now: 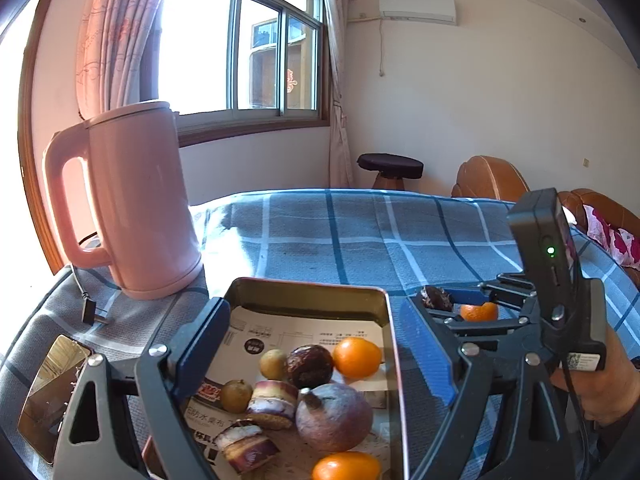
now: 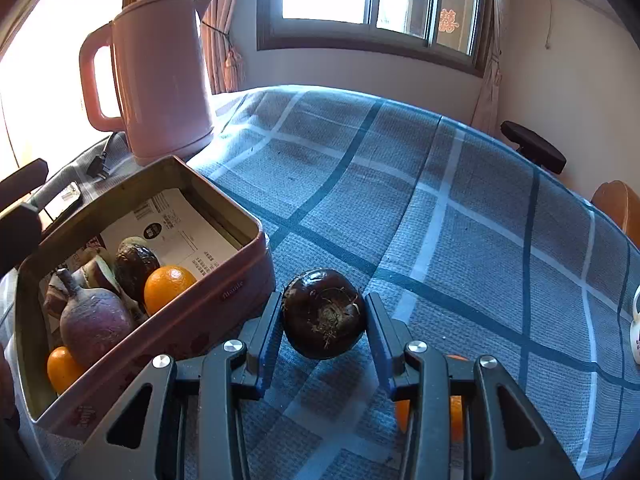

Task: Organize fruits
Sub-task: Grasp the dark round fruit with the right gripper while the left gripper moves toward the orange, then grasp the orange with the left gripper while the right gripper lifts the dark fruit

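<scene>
1. Right wrist view: right hand-held gripper [image 2: 324, 326] is clamped on a dark round fruit [image 2: 323, 314], both pads pressed against its sides. The fruit sits just above or on the blue plaid cloth of the worktop [image 2: 460, 200]; I cannot tell whether it is lifted clear.
2. Look of the fruit: near-black, glossy brown skin, a dry fibrous tuft at the centre facing the camera. Firm-looking, so a side pinch suits it.
3. Tin box [image 2: 224, 196] stands just left of the held fruit, open, paper-lined. Likely the collecting place, hence the grip close alongside it.
4. Left wrist view: left hand-held gripper [image 1: 316, 356] has its fingers wide apart with nothing between the pads, poised over the box. Judged to have nothing to hold at present.
5. Box contents, left view: two oranges [image 1: 357, 358], a large purple bulb-shaped fruit [image 1: 334, 416], a dark wrinkled fruit [image 1: 310, 364], two small tan round ones [image 1: 273, 364], and cut purple-rimmed pieces [image 1: 272, 404].
6. One orange [image 2: 456, 412] remains on the cloth under the right gripper's frame, partly hidden.
7. Pink kettle [image 1: 136, 200] stands behind the box, apart from the work.
8. Judgement: sorting well along; the dark fruit and a loose orange remain outside.
</scene>
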### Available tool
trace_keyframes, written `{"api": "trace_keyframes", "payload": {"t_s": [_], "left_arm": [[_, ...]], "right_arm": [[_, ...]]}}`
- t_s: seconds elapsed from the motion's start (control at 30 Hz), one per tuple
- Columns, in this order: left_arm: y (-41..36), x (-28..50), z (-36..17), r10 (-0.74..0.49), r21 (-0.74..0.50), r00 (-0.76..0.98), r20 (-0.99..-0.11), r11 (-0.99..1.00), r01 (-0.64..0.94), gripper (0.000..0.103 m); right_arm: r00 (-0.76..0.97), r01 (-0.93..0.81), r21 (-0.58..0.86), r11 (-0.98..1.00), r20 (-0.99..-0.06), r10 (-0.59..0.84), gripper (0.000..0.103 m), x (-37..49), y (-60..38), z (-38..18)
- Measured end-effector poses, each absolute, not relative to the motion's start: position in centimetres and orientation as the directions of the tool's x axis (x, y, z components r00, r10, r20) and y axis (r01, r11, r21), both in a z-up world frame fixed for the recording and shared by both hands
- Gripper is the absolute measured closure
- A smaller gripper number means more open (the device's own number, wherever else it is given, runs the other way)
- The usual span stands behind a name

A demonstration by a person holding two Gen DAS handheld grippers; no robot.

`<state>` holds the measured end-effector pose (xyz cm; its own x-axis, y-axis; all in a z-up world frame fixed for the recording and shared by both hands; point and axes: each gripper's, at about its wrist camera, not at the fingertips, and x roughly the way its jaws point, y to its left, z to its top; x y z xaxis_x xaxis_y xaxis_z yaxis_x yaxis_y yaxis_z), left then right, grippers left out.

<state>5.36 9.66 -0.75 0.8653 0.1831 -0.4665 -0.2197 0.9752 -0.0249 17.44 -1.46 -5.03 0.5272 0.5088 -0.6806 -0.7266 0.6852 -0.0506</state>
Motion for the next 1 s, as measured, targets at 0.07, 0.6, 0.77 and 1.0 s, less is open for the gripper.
{"api": "trace_keyframes", "payload": {"t_s": [0.07,0.6,0.77,1.0], "left_arm": [[8.3,6.1,-0.4,0.148,-0.021,0.872,-0.467,0.984,-0.178,0.014],[-2.5,15.7,-3.7,-0.032,-0.001,0.769,-0.639,0.999,0.041,0.014],[-3.5,17.2,-4.8,-0.047,0.005,0.738,-0.673,0.998,0.068,0.015],[-3.9,19.2,-6.8,-0.104,-0.042,0.677,-0.729,0.993,0.108,0.034]], "right_arm": [[0.578,-0.702,-0.07,0.709,-0.636,0.51,0.061,16.6,-3.3,-3.8],[0.744,-0.437,-0.007,0.9,-0.565,0.357,0.061,19.9,-16.5,-3.6],[0.75,-0.431,0.006,0.902,-0.554,0.362,0.061,19.9,-17.2,-3.7],[0.752,-0.433,0.005,0.901,-0.549,0.364,0.061,19.8,-17.2,-3.7]]}}
